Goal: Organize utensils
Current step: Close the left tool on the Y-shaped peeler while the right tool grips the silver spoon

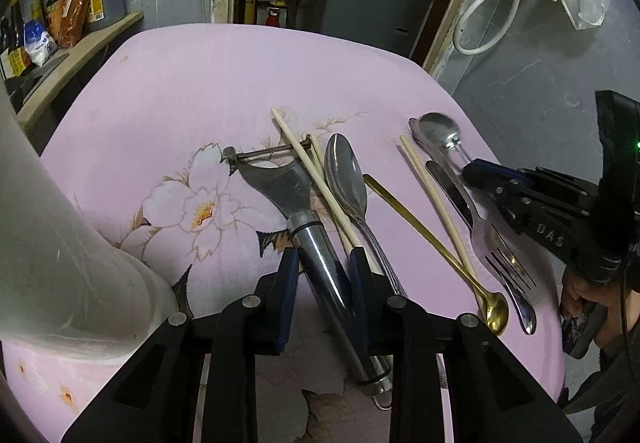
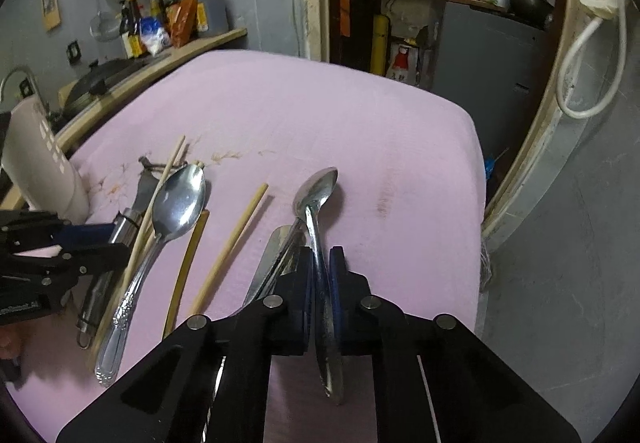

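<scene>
On the pink floral tablecloth lies a steel peeler. My left gripper is shut on its round handle, with a chopstick crossing beside it. A large spoon, a gold long-handled spoon, another chopstick, a knife and a fork lie to the right. My right gripper is shut on the handle of a steel spoon, whose bowl points away. The left wrist view shows the right gripper gripping the steel spoon.
A tall white cylinder stands at the table's left edge. A wooden shelf with sauce bottles runs behind the table. The far half of the cloth is bare. A hand holds the right gripper's handle.
</scene>
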The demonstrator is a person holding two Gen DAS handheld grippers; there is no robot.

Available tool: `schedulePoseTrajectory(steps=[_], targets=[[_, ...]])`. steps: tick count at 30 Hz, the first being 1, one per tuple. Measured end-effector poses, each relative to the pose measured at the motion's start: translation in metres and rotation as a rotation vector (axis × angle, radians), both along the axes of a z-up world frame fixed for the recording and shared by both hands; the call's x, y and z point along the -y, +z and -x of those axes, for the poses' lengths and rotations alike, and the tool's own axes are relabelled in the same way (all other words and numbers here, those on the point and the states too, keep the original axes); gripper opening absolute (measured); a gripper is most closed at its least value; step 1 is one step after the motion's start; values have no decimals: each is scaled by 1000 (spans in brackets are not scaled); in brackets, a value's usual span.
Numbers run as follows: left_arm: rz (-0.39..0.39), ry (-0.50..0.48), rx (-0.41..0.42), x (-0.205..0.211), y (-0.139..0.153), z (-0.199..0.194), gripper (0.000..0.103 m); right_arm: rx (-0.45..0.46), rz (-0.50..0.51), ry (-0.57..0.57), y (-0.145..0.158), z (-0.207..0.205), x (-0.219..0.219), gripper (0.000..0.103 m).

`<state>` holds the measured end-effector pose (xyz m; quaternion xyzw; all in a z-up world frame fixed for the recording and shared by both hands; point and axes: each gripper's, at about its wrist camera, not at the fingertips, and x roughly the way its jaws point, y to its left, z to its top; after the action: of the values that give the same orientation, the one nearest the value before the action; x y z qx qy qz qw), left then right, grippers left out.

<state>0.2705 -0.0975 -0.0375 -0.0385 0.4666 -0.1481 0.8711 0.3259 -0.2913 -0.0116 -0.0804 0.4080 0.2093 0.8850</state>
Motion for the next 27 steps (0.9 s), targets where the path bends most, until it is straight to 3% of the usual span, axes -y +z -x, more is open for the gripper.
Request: schedulePoseTrajectory(steps=[9,15,20,22,27], targets=[[30,-17,-17,-9,3,25,17,-37,-134,-94,5,16,35,4],[9,-32,-15,-21,8,50,17,-46,-137,-100,8,19,37,4],[-40,-64,-13,-17,11,56,18,-27,-80,-79,7,15,27,14],[-59,-70,-18,-13,9,56,18,-11,-39,-57,7,12,20,26],[-145,-93,-18,2,7,43,20,10,121,4,3,-1,-2,27]])
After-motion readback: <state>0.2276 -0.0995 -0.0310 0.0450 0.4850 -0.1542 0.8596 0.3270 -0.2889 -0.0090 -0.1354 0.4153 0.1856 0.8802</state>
